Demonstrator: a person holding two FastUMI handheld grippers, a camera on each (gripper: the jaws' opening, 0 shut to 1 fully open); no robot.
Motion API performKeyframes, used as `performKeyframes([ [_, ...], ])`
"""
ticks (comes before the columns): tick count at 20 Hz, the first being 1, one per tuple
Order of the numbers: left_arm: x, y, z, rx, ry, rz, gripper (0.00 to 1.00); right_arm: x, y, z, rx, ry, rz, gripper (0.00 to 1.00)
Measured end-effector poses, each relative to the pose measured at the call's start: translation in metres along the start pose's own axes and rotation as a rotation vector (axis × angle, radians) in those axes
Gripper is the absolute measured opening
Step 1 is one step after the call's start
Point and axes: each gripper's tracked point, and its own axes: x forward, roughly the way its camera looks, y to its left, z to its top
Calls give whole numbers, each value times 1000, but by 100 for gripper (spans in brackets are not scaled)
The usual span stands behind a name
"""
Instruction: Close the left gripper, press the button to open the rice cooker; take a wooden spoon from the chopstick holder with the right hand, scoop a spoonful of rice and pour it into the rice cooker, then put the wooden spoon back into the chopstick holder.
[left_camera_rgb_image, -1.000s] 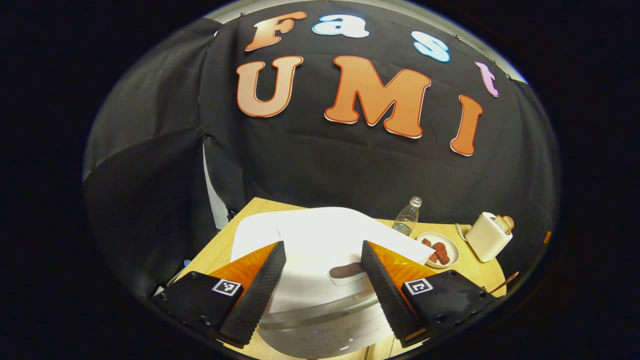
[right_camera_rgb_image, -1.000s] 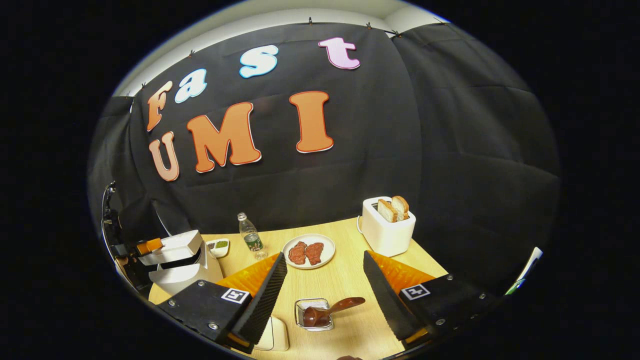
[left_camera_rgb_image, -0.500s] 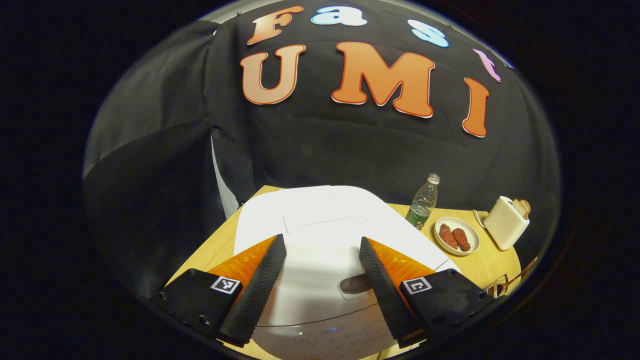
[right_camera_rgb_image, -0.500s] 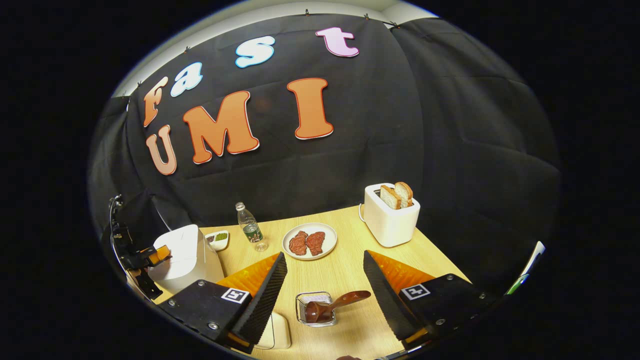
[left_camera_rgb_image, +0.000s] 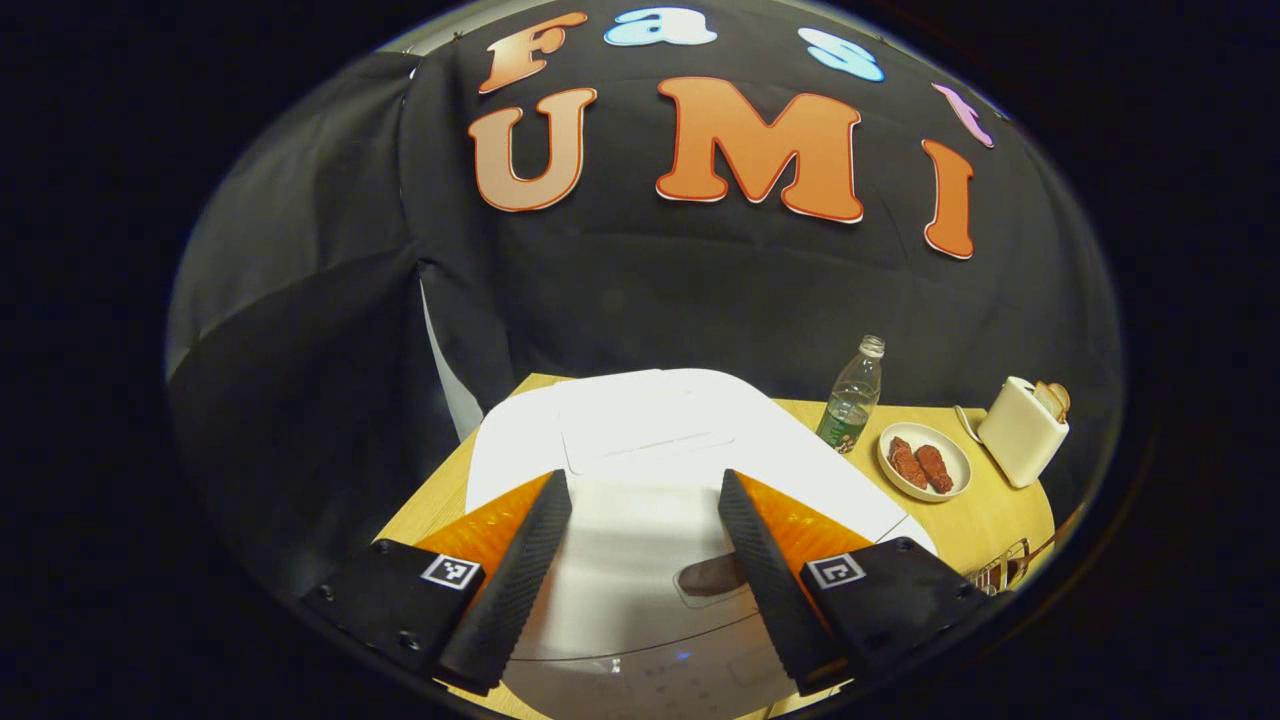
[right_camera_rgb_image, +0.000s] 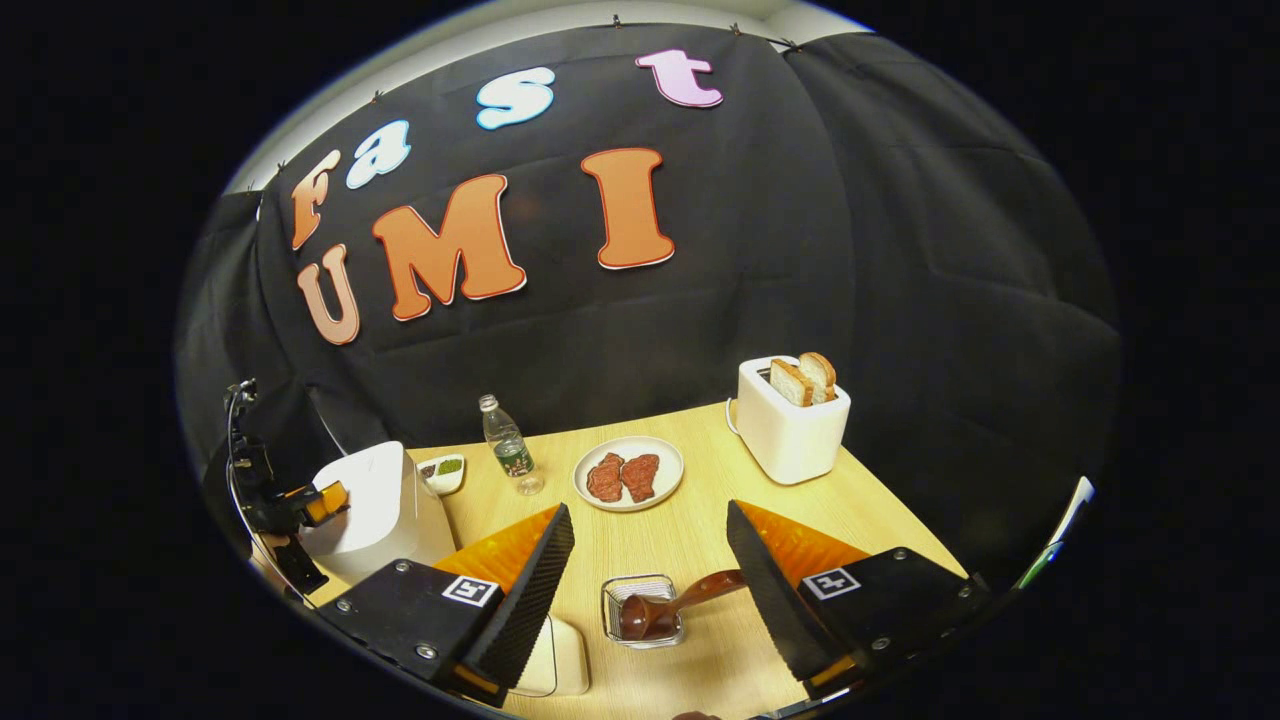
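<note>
The left gripper (left_camera_rgb_image: 640, 575) hangs just above the white rice cooker (left_camera_rgb_image: 650, 440), its fingers spread wide apart with nothing between them; the cooker's lid is down, and a dark oval button (left_camera_rgb_image: 712, 575) on its near edge shows beside the right finger. In the right gripper view this same gripper (right_camera_rgb_image: 322, 503) sits at the far left against the cooker (right_camera_rgb_image: 375, 500).

To the right of the cooker, in the left gripper view, stand a clear plastic bottle (left_camera_rgb_image: 852, 400), a white plate with two pieces of red meat (left_camera_rgb_image: 924, 462) and a white toaster (left_camera_rgb_image: 1022, 430) holding toast, all on the light wooden table (left_camera_rgb_image: 985, 525).

The right gripper (right_camera_rgb_image: 648, 580) is also open and empty, held over the near part of the table. Between its fingers stands the wire chopstick holder (right_camera_rgb_image: 643, 610), with the dark wooden spoon (right_camera_rgb_image: 680, 602) resting in it, bowl down and handle leaning right toward the right finger. A small dish with green and dark contents (right_camera_rgb_image: 442, 470) lies just right of the cooker, at the far side.
</note>
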Motion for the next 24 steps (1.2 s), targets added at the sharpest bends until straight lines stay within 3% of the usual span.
performKeyframes([
  [5,-3,1,6,4,28,-12,99,-7,-11,4,5,-12,-16,95],
  [7,-11,2,16,-45,36,-18,99,-9,-11,8,2,-21,-14,95],
  [12,-58,20,95,-113,-111,-23,98,-15,-3,38,-42,-84,-2,95],
  [18,-148,48,209,-86,-338,-10,98,-27,11,93,-94,-188,2,95],
  [24,-227,65,265,-71,-466,-5,97,-47,21,147,-161,-300,-15,95],
])
